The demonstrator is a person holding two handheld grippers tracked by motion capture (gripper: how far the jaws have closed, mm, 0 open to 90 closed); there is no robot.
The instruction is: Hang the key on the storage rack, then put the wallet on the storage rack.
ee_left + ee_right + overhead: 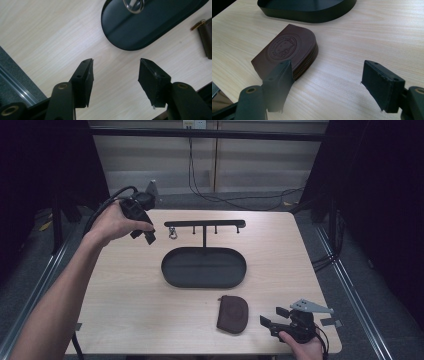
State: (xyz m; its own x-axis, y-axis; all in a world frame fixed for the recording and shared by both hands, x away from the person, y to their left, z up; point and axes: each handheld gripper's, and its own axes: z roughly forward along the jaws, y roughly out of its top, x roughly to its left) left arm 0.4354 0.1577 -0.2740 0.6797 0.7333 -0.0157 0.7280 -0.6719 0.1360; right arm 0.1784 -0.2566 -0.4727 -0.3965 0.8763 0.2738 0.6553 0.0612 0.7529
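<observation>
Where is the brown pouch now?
In the high view, the brown pouch lies flat on the table, near its front edge, between the black oval tray and the right gripper, untouched.

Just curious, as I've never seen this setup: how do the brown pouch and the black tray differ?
The brown pouch is small, half-round, zipped and embossed; the black tray is larger, oval and open-topped with a raised rim. The pouch lies near the right hand-held gripper; the tray sits mid-table under a hook rack. Both rest flat on the wooden table.
</observation>
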